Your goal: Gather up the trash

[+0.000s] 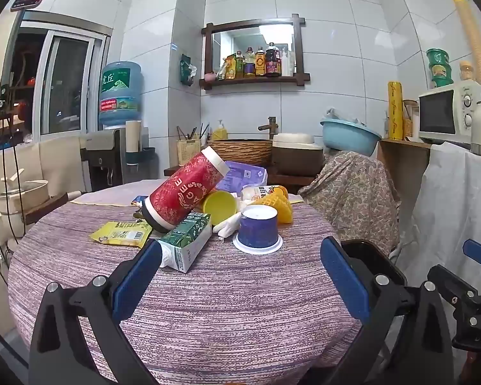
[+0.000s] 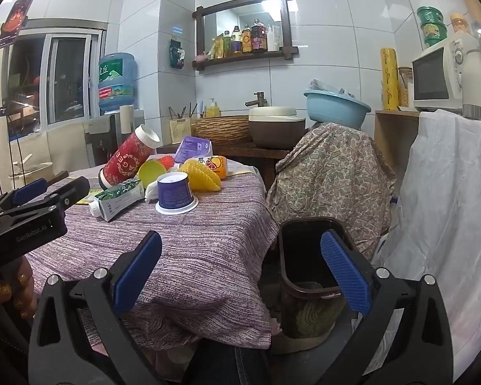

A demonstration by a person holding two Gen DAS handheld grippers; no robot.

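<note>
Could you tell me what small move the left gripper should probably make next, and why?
Probably ease the left gripper forward to the green-and-white carton: its jaws are open and empty, the carton lies nearest on the table, and the bin waits beside it.

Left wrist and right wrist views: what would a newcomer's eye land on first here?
First, the heap of trash on the round table: a red canister leaning tilted over a green-and-white carton, with an upside-down purple cup beside them. Next, the dark bin on the floor past the table's edge, seen between the open right hand-held gripper fingers. The left hand-held gripper is open too, holding nothing.
</note>
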